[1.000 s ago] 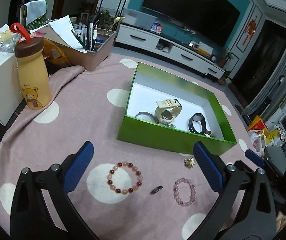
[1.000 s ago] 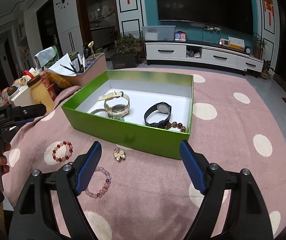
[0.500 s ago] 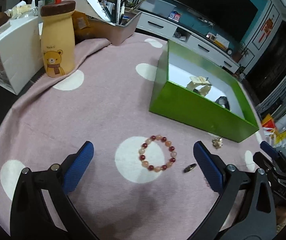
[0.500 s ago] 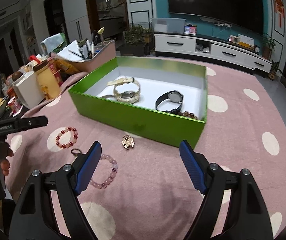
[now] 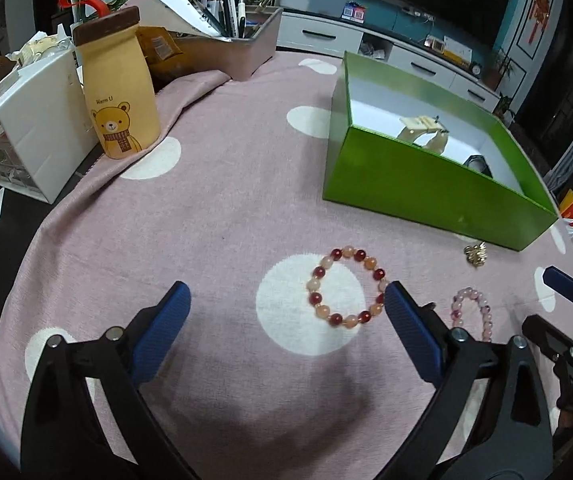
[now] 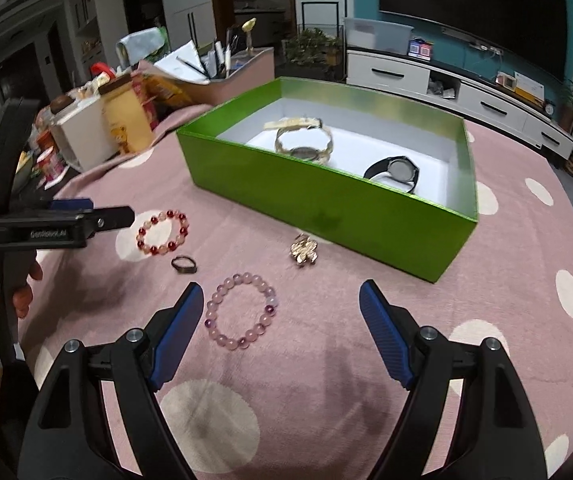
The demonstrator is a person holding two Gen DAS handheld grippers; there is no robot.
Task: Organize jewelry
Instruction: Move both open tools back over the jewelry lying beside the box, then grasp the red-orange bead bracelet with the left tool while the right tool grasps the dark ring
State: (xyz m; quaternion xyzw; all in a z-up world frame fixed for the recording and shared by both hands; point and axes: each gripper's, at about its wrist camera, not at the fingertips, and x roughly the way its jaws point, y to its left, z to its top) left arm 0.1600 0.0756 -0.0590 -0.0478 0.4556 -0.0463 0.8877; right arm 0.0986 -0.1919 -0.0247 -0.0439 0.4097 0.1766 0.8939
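Green box point(image 6: 326, 204), long axis toward television

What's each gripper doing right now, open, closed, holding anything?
Left gripper: open, empty, above the red-and-peach bead bracelet.
Right gripper: open, empty, above the pale purple bead bracelet.

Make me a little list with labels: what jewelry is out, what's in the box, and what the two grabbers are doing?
On cloth: red bead bracelet, pink bead bracelet, dark ring, gold brooch
In green box: gold watch, black watch
Left gripper: open, holds nothing
Right gripper: open, holds nothing
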